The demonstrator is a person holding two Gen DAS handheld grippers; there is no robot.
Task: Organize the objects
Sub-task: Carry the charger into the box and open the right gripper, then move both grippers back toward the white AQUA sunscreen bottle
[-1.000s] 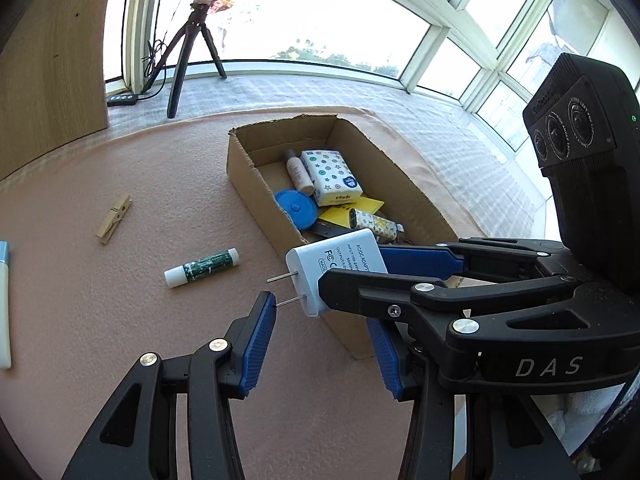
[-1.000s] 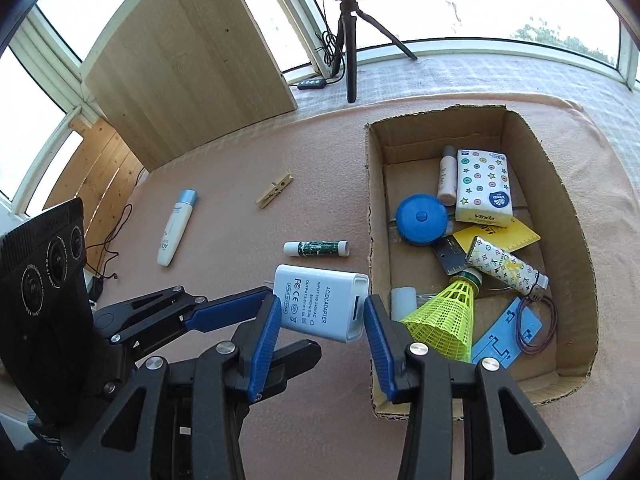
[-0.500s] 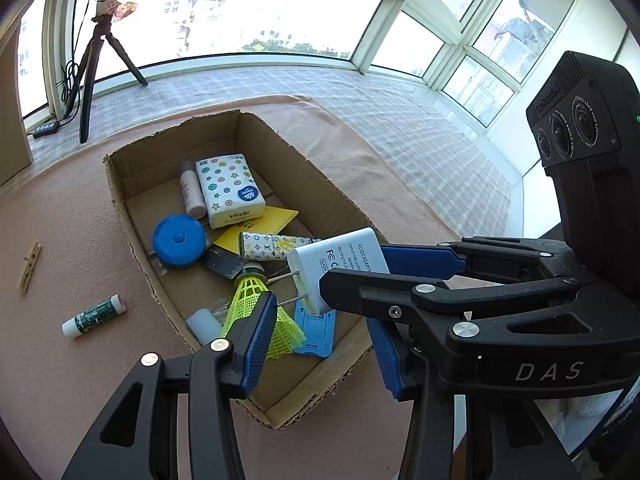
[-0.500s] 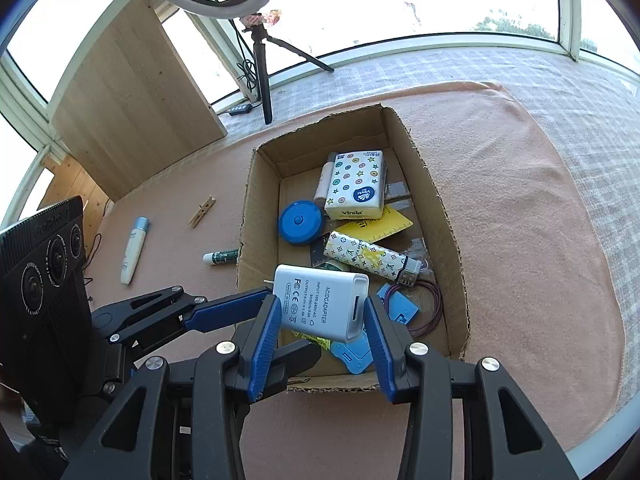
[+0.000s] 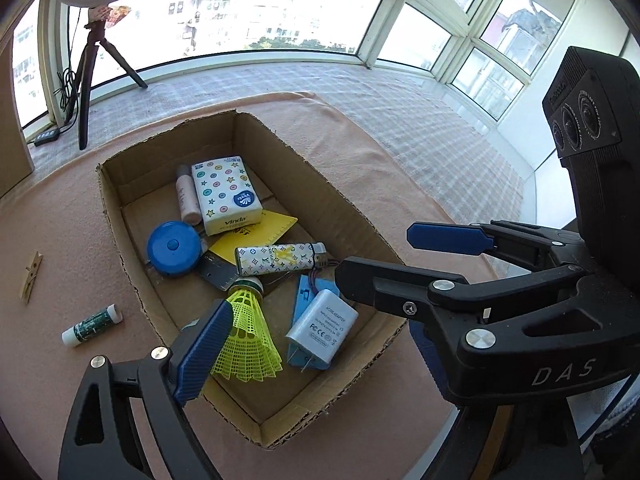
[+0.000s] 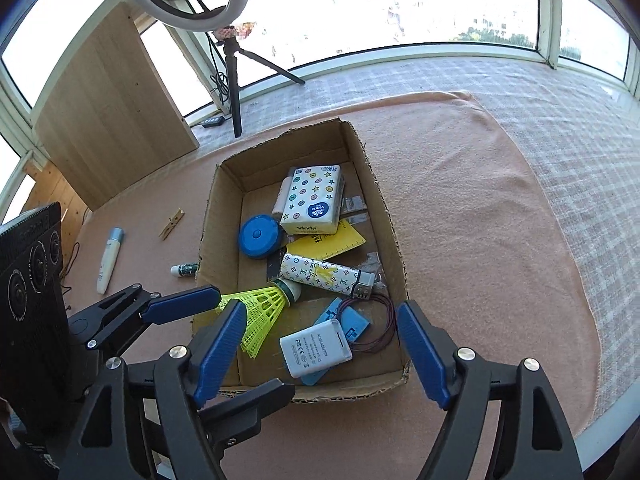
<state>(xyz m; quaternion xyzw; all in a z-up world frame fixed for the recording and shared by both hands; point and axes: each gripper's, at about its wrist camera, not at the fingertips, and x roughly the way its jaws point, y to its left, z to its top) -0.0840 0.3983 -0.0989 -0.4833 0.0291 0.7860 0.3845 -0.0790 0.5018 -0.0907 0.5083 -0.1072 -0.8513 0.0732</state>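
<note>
The white rectangular power adapter (image 6: 316,348) lies in the brown cardboard box (image 6: 206,216). Both grippers gape empty. The green-and-white tube (image 5: 91,325), on the pink surface, lies at ten o'clock from the nearer left gripper (image 5: 320,344), long axis running eight-to-two.

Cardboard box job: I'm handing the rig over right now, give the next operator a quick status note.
Right hand-held gripper: open, empty, above the near end of the cardboard box.
Left hand-held gripper: open, empty, beside it.
Done: white power adapter lies in the box, partly on a blue card, next to the yellow shuttlecock.
Left: on the pink cloth outside the box, a green-labelled stick, a wooden clothespin and a white tube.
</note>
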